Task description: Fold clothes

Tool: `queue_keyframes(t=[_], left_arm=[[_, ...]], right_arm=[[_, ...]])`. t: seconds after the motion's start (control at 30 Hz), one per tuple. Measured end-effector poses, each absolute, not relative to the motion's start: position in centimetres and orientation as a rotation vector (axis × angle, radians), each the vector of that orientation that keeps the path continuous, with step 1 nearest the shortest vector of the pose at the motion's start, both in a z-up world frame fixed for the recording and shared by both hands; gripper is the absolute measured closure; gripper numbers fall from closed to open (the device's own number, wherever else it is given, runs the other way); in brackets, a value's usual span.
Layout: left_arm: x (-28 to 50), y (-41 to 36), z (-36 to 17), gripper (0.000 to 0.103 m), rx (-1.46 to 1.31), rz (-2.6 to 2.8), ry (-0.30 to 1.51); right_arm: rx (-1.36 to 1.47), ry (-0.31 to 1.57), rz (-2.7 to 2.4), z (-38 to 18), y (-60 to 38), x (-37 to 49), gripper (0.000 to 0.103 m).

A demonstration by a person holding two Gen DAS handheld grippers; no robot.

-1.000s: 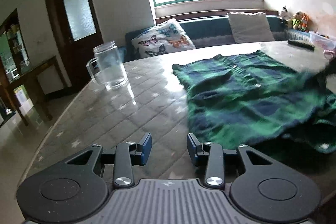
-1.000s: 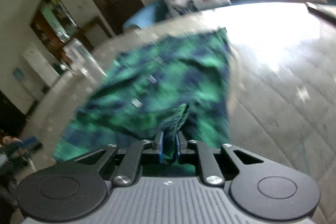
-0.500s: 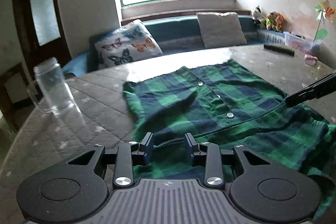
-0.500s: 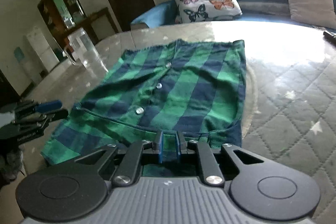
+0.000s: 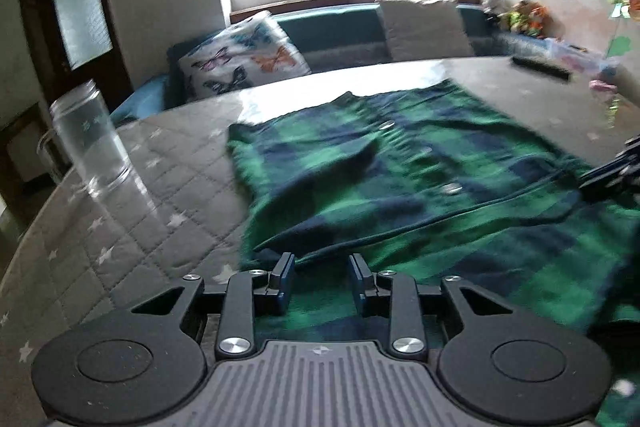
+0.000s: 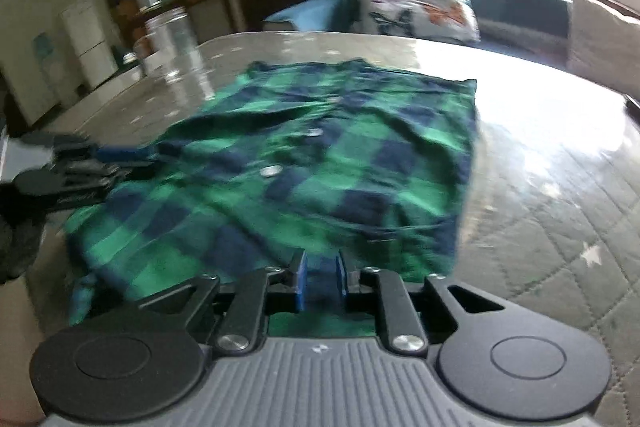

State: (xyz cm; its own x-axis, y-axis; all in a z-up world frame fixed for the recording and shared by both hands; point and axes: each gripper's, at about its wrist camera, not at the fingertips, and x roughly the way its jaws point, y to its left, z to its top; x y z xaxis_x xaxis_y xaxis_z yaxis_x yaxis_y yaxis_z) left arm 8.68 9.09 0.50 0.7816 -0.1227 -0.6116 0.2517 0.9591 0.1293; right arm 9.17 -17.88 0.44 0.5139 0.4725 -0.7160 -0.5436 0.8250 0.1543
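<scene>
the clear glass jar with a handle [image 5: 86,139] stands near the left edge of the grey quilted star-print table cover [image 5: 132,223], close enough for a wide sweep to knock it. the left gripper [image 5: 320,277] hangs released over the near hem of the green and navy plaid button shirt [image 5: 404,187], spread flat mid-table. the right gripper [image 6: 319,281] seems to pinch the hem; one-sided pulling could skew it.

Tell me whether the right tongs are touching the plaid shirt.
Touching. In the right wrist view, the right tongs stand nearly closed with a fold of the plaid shirt pinched between the blue pads.
</scene>
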Motion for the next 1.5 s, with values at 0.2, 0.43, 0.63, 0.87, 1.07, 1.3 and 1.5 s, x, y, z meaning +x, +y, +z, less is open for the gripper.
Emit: queue_keyframes(t=[0.2, 0.43, 0.63, 0.87, 1.07, 1.3, 1.5], left_arm=[[5.3, 6.1, 0.7, 0.069, 0.241, -0.314, 0.61], [2.2, 5.4, -0.9, 0.069, 0.292, -0.34, 0.605], [1.4, 6.1, -1.3, 0.069, 0.249, -0.326, 0.601], [0.1, 6.5, -0.6, 0.069, 0.292, -0.339, 0.594], [-1.9, 7.1, 0.0, 0.068, 0.362, -0.366, 0.593], [-3.9, 6.0, -0.5, 0.062, 0.482, -0.443, 0.567], [-4.6, 4.6, -1.2, 0.059, 0.552, -0.493, 0.505]], right_arm=[[-0.207, 0.794, 0.704, 0.3, -15.1, 6.2, 0.084], [-0.189, 0.815, 0.653, -0.7, -17.3, 4.7, 0.075], [-0.12, 0.821, 0.607, -0.8, -20.5, 3.9, 0.075], [-0.141, 0.815, 0.564, -1.0, -21.1, 3.9, 0.074], [-0.188, 0.769, 0.598, 0.3, -19.9, 3.6, 0.073], [-0.218, 0.759, 0.693, -0.5, -16.6, 4.0, 0.068], [-0.263, 0.776, 0.717, -0.7, -16.2, 3.4, 0.065]])
